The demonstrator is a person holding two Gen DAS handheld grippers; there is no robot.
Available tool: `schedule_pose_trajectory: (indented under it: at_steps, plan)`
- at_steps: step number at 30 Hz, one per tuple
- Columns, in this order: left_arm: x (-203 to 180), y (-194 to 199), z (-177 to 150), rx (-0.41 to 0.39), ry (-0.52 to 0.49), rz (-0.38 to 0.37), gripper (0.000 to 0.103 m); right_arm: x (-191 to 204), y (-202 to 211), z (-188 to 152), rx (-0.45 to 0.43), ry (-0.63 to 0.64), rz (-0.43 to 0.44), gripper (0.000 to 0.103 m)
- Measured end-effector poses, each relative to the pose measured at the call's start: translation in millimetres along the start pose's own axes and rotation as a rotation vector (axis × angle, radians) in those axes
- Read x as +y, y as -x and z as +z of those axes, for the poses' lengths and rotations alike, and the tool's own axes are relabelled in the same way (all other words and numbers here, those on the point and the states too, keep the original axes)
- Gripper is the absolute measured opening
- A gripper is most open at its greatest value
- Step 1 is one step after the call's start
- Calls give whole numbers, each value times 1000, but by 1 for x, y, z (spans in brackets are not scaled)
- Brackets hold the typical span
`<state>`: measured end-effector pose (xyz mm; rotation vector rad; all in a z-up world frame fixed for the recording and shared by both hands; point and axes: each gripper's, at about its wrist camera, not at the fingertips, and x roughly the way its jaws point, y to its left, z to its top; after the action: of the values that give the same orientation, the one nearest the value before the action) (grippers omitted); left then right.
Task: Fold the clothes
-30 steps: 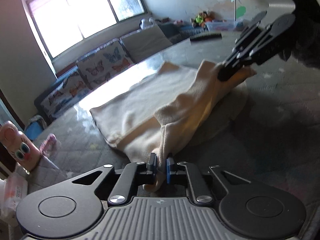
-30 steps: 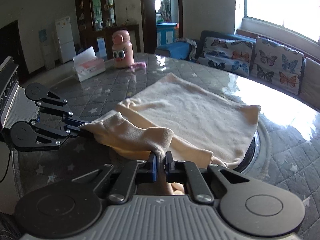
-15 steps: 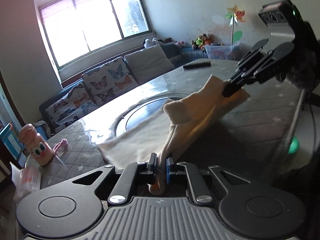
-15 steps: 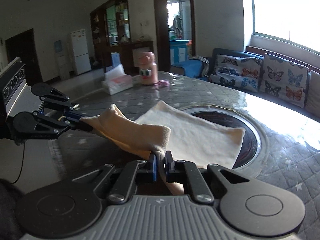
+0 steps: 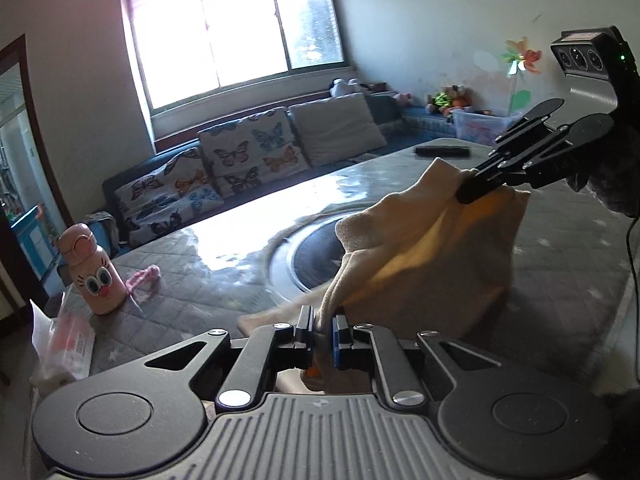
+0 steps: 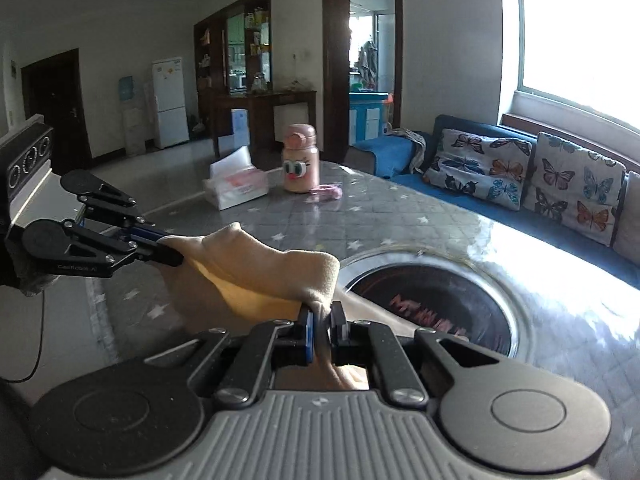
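Left wrist view shows a remote (image 5: 441,151) on the table (image 5: 208,280). Only the right wrist view shows a fridge (image 6: 170,102). Both the left gripper (image 5: 322,330) and right gripper (image 6: 321,326) pinch the cream cloth (image 5: 432,256), lifted above the table.

A home living room. A sofa (image 6: 500,168) with butterfly cushions (image 5: 256,152) runs under the window (image 5: 236,36). A fridge (image 6: 170,102) stands beyond, toys (image 5: 446,100) by the wall
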<state>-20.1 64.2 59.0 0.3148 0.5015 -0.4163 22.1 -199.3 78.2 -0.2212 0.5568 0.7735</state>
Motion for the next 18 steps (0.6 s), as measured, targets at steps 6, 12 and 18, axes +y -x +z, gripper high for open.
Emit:
schedule_pose_trajectory:
  at_steps: [6,12,18]
  plan:
    - [32,-70,5,80,43,26,10,-40,-69,18,65,-50,-38,7]
    - [52,-131,-12,195,107,62,14,-65,-130,6,128,-147,-69,10]
    - [60,-136,-16,213,127,101,29,-80,-153,-15,140,-242,-120,21]
